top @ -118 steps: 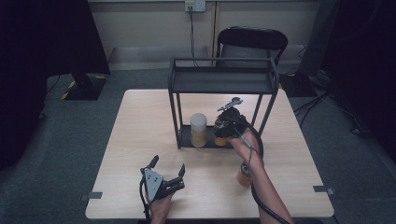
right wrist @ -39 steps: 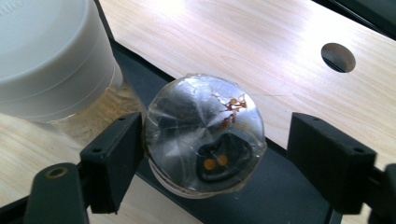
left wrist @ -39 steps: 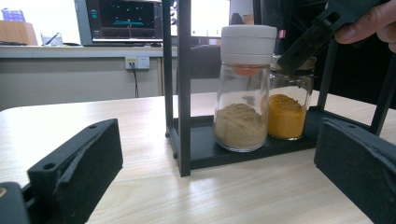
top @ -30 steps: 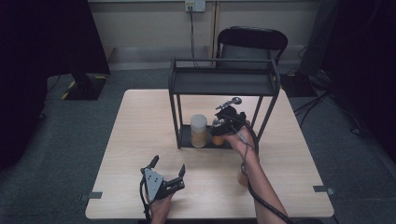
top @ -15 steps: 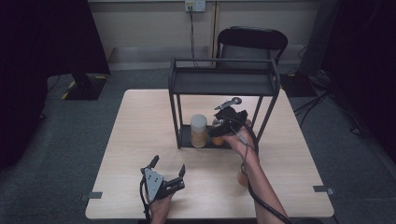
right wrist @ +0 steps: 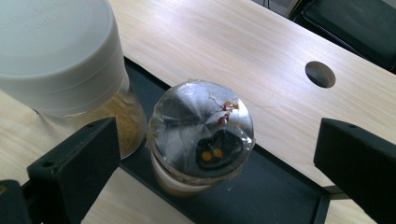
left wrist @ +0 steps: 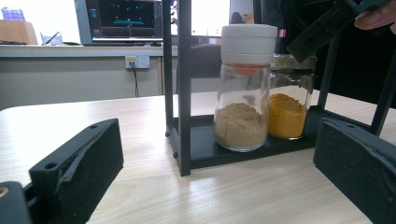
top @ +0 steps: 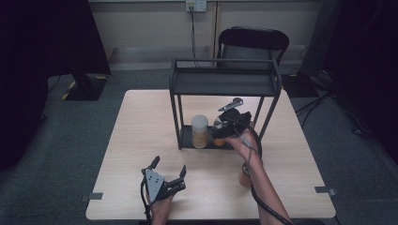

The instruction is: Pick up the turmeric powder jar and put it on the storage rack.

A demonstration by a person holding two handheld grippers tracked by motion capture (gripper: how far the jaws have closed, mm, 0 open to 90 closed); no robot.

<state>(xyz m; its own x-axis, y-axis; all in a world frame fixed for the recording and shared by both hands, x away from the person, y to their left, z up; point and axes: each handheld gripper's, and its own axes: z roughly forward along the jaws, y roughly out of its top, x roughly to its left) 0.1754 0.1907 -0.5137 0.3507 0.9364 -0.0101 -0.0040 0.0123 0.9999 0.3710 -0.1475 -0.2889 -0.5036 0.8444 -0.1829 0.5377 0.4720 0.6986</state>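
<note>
Right hand-held gripper (right wrist: 210,154): jaws just spread wide, nothing pinched, hovering over the foil-capped jar (right wrist: 201,135) on the rack's (top: 224,84) lower shelf beside the white-lidded jar (right wrist: 60,60). Lift straight up; don't clip either jar.

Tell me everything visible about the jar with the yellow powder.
The jar with yellow powder is clear glass, about half full, upright on the black rack's bottom shelf. Its shiny top looks film-wrapped. It stands beside the white-lidded jar. The right gripper hovers open above it, jaws apart from it.
</note>
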